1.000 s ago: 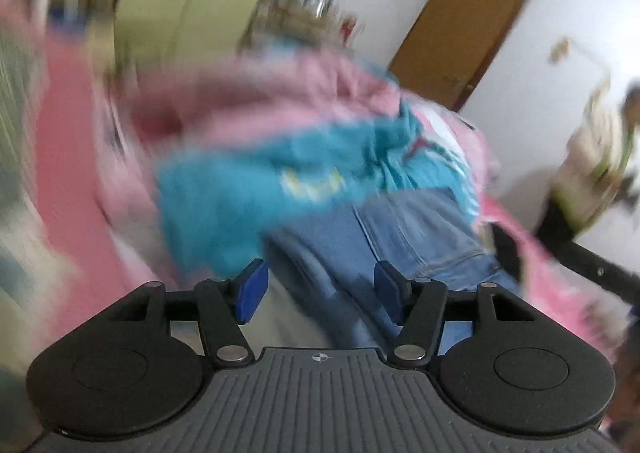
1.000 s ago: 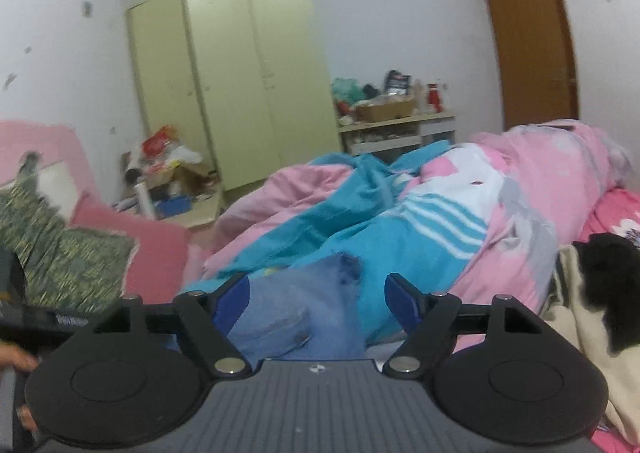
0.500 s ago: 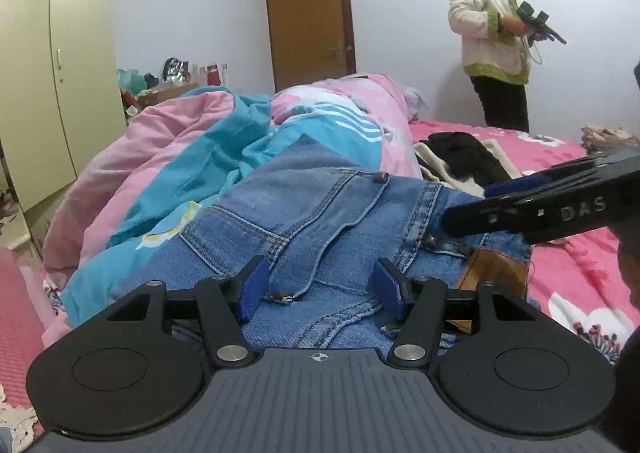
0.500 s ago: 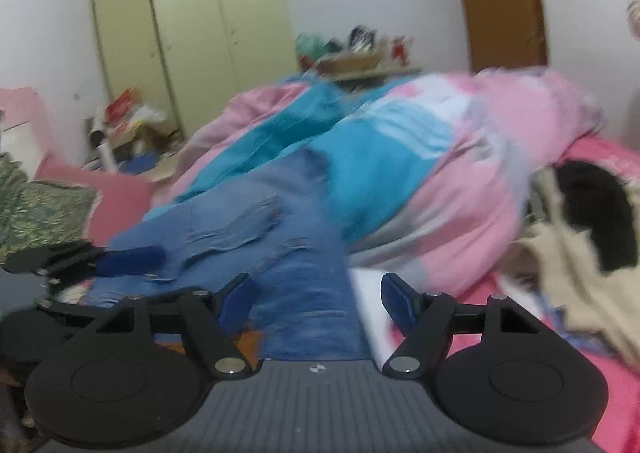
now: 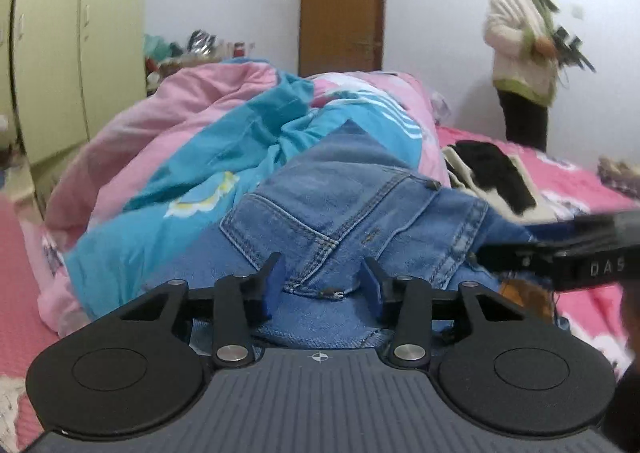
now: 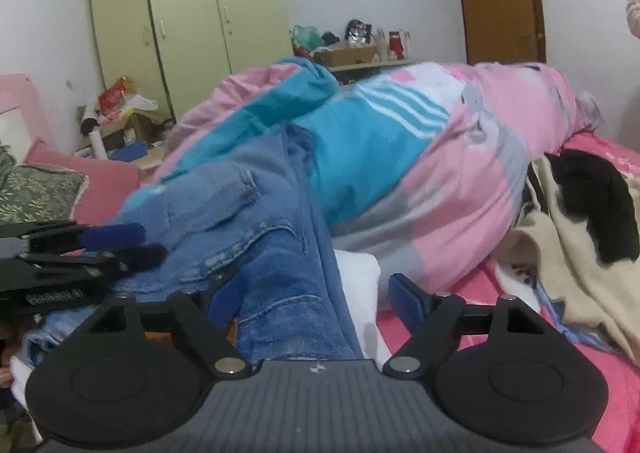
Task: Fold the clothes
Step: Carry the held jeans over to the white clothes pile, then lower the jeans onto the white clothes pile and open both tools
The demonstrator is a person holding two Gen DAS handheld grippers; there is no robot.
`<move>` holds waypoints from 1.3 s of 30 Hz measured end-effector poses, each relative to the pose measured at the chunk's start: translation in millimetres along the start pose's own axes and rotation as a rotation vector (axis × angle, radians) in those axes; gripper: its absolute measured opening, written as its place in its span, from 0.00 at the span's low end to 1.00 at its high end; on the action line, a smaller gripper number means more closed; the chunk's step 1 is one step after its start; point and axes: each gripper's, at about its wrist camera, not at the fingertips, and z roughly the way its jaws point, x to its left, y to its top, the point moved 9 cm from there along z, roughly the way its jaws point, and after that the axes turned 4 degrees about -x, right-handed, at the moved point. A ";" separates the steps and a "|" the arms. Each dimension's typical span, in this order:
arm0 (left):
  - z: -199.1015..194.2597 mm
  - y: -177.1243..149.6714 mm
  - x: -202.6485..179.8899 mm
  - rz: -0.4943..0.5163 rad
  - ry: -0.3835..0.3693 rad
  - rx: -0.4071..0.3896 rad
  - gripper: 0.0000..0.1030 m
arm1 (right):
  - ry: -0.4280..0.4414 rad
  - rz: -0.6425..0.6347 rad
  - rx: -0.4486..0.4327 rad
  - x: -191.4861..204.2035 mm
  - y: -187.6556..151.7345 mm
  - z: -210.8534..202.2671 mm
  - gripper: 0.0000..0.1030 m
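Note:
Blue jeans [image 5: 344, 189] lie on the bed against a heaped quilt, back pocket up. My left gripper [image 5: 322, 287] sits low at the waistband edge. Its jaws are closing, with a fold of denim filling the gap between the blue pads [image 5: 274, 287]. In the right wrist view a jeans leg [image 6: 280, 253] runs up between the fingers of my right gripper [image 6: 316, 295]. Those jaws are opening and stand wide; the denim lies close to the left pad [image 6: 226, 293]. The left gripper [image 6: 120, 243] shows at the left edge, the right gripper [image 5: 560, 253] at the right of the left wrist view.
A pink and turquoise quilt [image 6: 400, 157] is heaped behind the jeans. A cream and black garment [image 6: 580, 221] lies to the right on the pink bed sheet [image 5: 568, 181]. A person [image 5: 524, 53] stands by the far wall. Green wardrobe [image 6: 188, 25], brown door [image 5: 340, 1].
The left view went from tilted and blurred to level, closer to the jeans, and its jaws narrowed. The right gripper sank toward the jeans leg and its jaws widened slightly.

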 end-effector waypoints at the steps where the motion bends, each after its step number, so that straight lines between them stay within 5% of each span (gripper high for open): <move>1: -1.4 -0.7 -1.8 0.020 0.004 -0.005 0.42 | 0.003 0.032 -0.003 -2.1 -1.8 0.5 0.80; 8: -10.6 11.8 -12.3 0.097 0.039 0.035 0.41 | -0.046 -0.052 -0.075 7.2 3.8 -19.8 0.80; 13: -44.2 22.9 -24.0 0.078 -0.002 -0.046 0.41 | -0.040 -0.145 -0.173 25.4 25.9 -51.6 0.77; 16: -38.0 6.1 -15.1 0.029 0.014 -0.037 0.41 | 0.041 -0.106 -0.138 34.0 24.5 -49.2 0.77; 19: -30.4 -6.3 -4.7 -0.032 0.033 -0.034 0.41 | 0.032 -0.109 -0.053 32.2 2.2 -27.3 0.77; 23: -24.4 -12.1 -9.8 0.036 0.050 -0.039 0.41 | 0.072 0.053 0.019 14.7 -14.8 -9.3 0.82; 33: -29.8 -1.0 -9.8 0.026 0.061 -0.017 0.36 | -0.002 -0.036 -0.044 23.6 -11.6 -21.0 0.84; 39: -60.4 3.2 -12.4 -0.007 0.051 -0.068 0.35 | -0.024 -0.092 -0.164 32.0 15.2 -50.9 0.81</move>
